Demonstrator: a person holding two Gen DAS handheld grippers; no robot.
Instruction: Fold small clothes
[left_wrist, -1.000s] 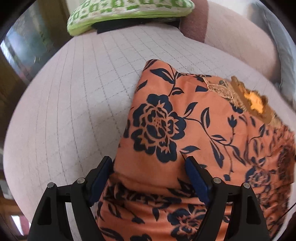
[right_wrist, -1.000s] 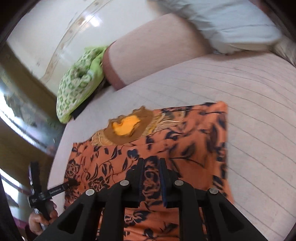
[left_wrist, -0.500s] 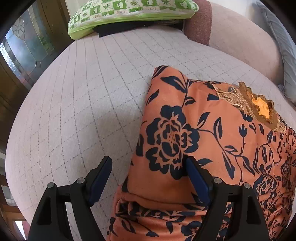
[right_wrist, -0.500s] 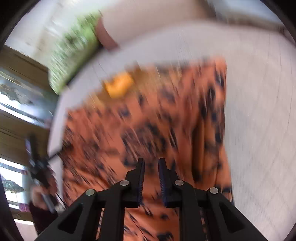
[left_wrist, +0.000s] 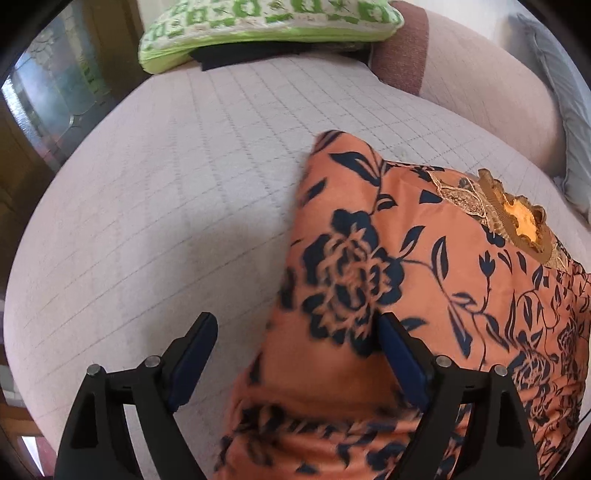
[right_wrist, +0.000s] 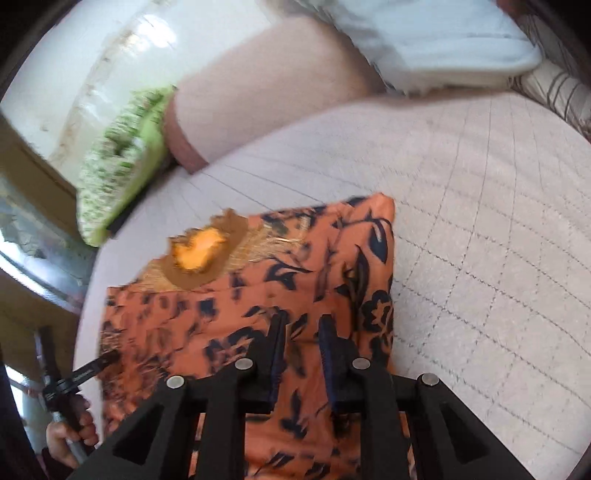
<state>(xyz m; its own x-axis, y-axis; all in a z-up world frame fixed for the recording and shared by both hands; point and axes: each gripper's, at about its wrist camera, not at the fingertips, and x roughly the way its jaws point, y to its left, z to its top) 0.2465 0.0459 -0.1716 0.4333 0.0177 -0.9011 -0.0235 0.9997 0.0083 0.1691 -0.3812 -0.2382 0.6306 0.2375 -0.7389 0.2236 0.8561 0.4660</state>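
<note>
An orange garment (left_wrist: 369, 240) with dark blue flowers lies folded on the quilted bedspread (left_wrist: 166, 203); its gold embroidered neck patch (left_wrist: 524, 221) sits at the far right. My left gripper (left_wrist: 295, 319) straddles the garment's left edge, jaws wide and still opening, pads not pressing; the left finger hangs over bare bedspread. In the right wrist view my right gripper (right_wrist: 303, 318) hovers over the middle of the garment (right_wrist: 314, 266). Its jaws are opening from a narrow gap, with flat cloth showing through and nothing pinched. A hand (right_wrist: 70, 439) holds the left gripper at the garment's left edge.
A green patterned pillow (left_wrist: 266, 22) lies at the far end of the bed, beside a pink bolster (left_wrist: 480, 92). A pale pillow (right_wrist: 424, 37) rests behind the bolster. A glass-panelled door (left_wrist: 48, 92) stands to the left. Bare bedspread (right_wrist: 498, 221) stretches right of the garment.
The left gripper has slid left, so its left finger is off the cloth and its jaws stand a little wider. The right gripper shifted over the garment and its gap widened slightly.
</note>
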